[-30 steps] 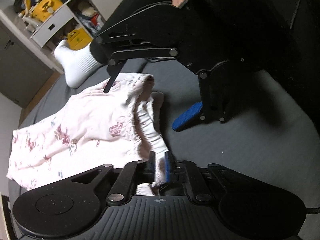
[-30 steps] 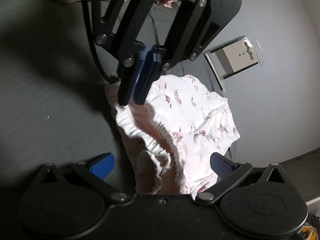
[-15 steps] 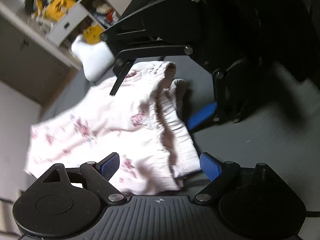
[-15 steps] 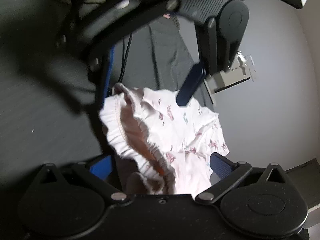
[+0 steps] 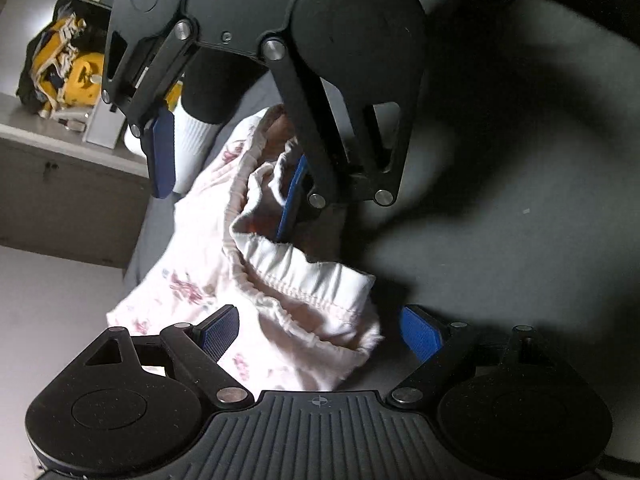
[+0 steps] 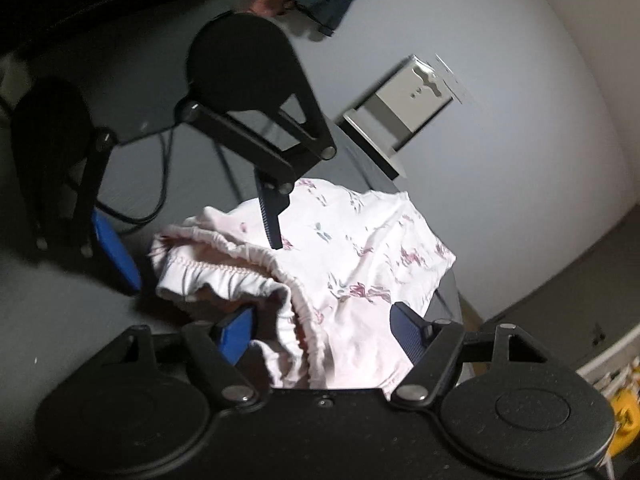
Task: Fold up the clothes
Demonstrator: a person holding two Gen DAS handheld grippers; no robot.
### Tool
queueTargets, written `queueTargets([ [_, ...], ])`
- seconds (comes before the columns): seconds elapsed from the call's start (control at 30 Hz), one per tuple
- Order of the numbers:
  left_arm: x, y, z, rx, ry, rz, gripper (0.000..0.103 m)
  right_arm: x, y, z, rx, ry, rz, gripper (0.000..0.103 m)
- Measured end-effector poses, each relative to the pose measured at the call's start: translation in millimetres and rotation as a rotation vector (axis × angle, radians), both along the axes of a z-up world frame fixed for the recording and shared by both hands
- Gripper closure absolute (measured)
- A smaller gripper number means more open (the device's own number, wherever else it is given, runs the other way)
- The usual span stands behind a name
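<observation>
Soft cotton-like cloth is showing across the pale pink floral shorts (image 5: 208, 280), its gathered elastic waistband (image 5: 304, 276) puckering into fine ridges with a visible stitched seam. Matt dark grey fabric is covering the bed surface (image 5: 500, 220) beneath. Matt black plastic is forming the linkages of the left gripper (image 5: 320, 330) and the right gripper (image 6: 320, 328), with small shiny metal rivets gleaming at the joints and ribbed blue rubbery pads (image 5: 420, 332) lining the fingers. At far left, a ribbed white knit sock (image 5: 190, 140) is showing beside a smooth matt cabinet (image 5: 68, 184).
</observation>
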State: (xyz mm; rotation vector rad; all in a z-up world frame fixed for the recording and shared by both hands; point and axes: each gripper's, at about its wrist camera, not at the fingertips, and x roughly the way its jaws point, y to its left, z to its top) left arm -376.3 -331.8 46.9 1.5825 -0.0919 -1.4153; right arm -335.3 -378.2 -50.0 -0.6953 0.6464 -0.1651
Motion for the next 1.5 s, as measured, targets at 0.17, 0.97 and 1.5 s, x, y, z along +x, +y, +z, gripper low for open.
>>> queueTargets([
  [0.17,-1.0,-1.3,-4.8,-0.004,-0.047,-0.057,0.025,-0.9,-10.2,3.6,0.074,-0.013,-0.049,0.031],
  [0.97,71.8,-36.0,24.7,-0.102,0.401,0.396,0.067,45.9,22.8,-57.2,-0.277,0.077,-0.011,0.0],
  [1.5,26.8,-9.6,17.0,-0.097,0.196,0.214,0.026,56.0,-66.3,13.1,0.236,0.098,-0.143,0.064],
])
